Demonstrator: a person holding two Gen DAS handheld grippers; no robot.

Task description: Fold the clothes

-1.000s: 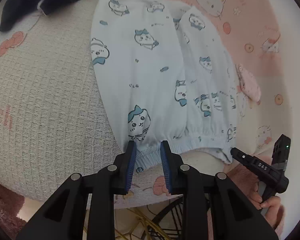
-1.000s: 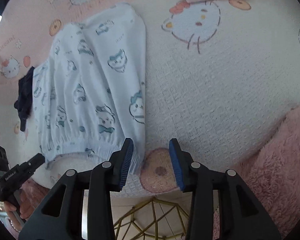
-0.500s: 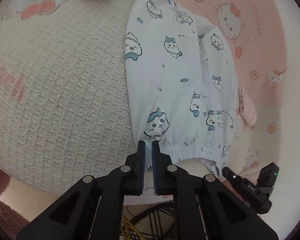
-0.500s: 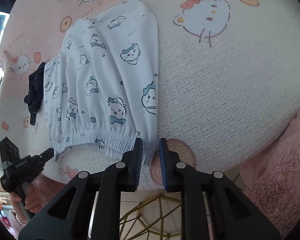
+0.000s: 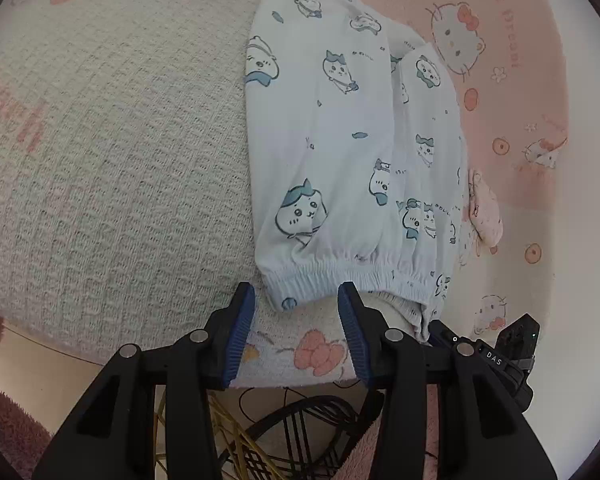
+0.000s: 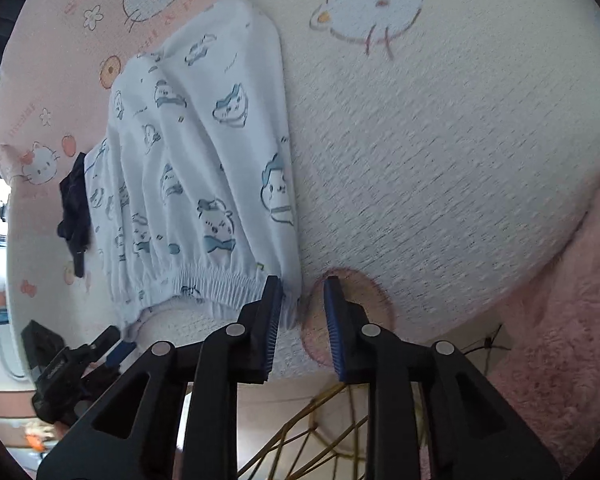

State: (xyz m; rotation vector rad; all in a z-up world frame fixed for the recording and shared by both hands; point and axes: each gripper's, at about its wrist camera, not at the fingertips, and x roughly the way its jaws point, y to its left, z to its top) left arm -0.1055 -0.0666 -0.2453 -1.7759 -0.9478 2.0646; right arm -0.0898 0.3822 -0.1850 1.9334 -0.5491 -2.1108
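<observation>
Pale blue trousers [image 5: 340,152] w/ cartoon print lie flat on the blanket [image 5: 112,152], folded lengthwise so the legs overlap; elastic waistband [image 5: 340,270] sits at the near edge of the blanket, legs run away from both cameras.

Left gripper [image 5: 296,300]: jaws opening, blue pads apart. One waistband corner lies just ahead of and between the fingertips, pads not pressing on it. Nothing grasped.

Right gripper [image 6: 300,300]: jaws opening a little, gap narrow. Other waistband corner [image 6: 290,308] hangs in the gap, touching or just beside the left pad; right pad stands clear of it. No grip on cloth. Right view is motion-blurred.

Each gripper shows in the other's view: right gripper [image 5: 488,356] low right at the far waistband corner, left gripper [image 6: 72,364] low left.

Other items: dark garment [image 6: 74,216] bunched beside the trousers, on the side away from the right gripper. Small pink folded cloth [image 5: 484,216] just beside the trousers' other edge. Pink fluffy rug [image 6: 560,340] under the blanket's edge. Yellow wire frame [image 6: 312,440] below, near edge.
</observation>
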